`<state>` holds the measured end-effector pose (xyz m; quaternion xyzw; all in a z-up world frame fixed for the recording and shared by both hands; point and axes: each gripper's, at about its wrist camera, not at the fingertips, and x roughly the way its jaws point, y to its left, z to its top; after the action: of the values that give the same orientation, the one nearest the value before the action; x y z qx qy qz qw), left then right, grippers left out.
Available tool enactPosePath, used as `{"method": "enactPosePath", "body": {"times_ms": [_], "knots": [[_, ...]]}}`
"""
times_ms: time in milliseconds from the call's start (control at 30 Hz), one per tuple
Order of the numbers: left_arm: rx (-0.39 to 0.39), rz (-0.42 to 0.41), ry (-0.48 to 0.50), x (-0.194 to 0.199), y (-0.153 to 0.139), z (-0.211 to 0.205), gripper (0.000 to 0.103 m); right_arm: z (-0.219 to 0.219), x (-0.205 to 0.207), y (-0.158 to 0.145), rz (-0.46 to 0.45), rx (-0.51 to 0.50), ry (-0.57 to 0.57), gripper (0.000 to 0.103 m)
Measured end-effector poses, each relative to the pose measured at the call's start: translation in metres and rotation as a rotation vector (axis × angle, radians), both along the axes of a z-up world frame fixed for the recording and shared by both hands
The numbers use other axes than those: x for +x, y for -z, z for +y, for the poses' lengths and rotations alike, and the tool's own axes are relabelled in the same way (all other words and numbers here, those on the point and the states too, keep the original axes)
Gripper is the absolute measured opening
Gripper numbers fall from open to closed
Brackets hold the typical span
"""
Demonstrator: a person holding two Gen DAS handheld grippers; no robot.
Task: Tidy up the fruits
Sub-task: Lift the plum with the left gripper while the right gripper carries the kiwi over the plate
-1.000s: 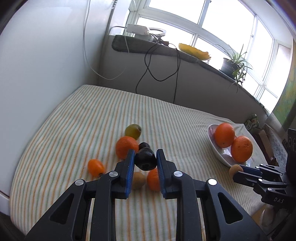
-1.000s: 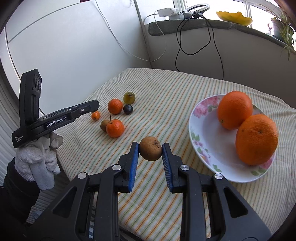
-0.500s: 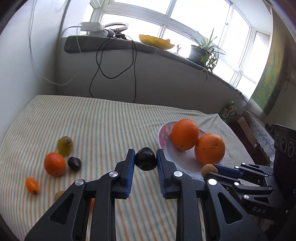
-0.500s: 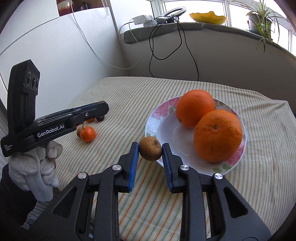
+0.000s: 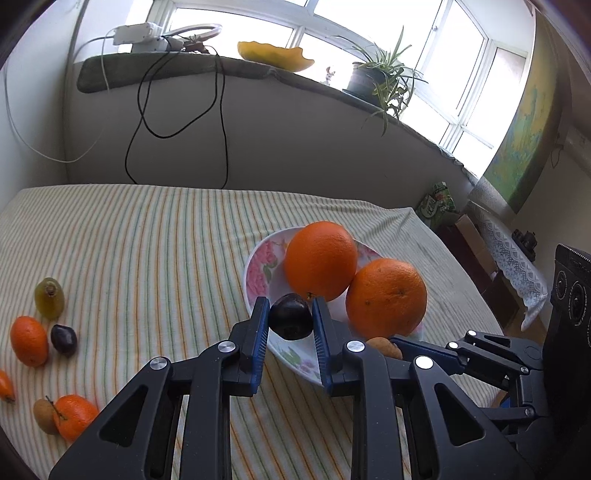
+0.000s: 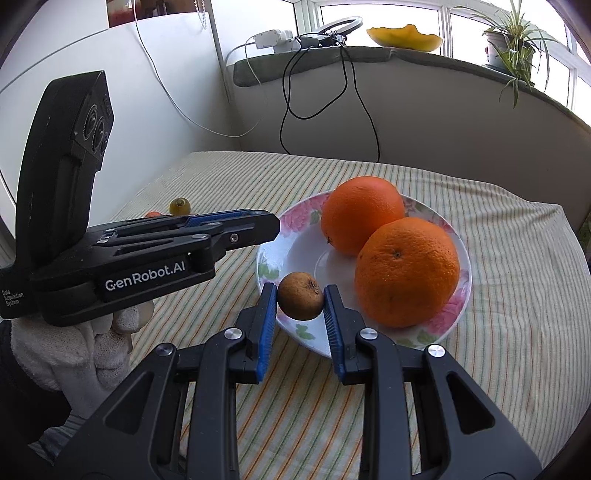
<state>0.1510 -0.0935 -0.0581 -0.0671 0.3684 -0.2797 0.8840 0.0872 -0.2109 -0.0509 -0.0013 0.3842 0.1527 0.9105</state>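
Left wrist view: small orange fruit [image 5: 5, 386] cut off by left edge. Brown fruit [image 5: 384, 347] mostly hidden behind left gripper's finger. Plate [image 5: 258, 269] near rim covered by fingers. Right wrist view: orange fruit [image 6: 152, 213] nearly all hidden behind left gripper [image 6: 273, 227]; held fruit there unseen

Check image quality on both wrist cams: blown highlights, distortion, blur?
Left wrist view: windows blown out white, strong fisheye bend in the windowsill, dark corner vignette; plum in the left tool sharp. Right wrist view: same overexposed windows, curved tablecloth stripes; no motion blur.
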Motion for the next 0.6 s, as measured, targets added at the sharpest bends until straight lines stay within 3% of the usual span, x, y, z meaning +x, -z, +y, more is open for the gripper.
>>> {"method": "enactPosePath", "body": {"times_ms": [600], "knots": [[0.009,0.008,0.027,0.0050,-0.0009,-0.0102,0.022,0.0047,0.0000,0.0010,-0.011,-0.061,-0.002,0.027]]}}
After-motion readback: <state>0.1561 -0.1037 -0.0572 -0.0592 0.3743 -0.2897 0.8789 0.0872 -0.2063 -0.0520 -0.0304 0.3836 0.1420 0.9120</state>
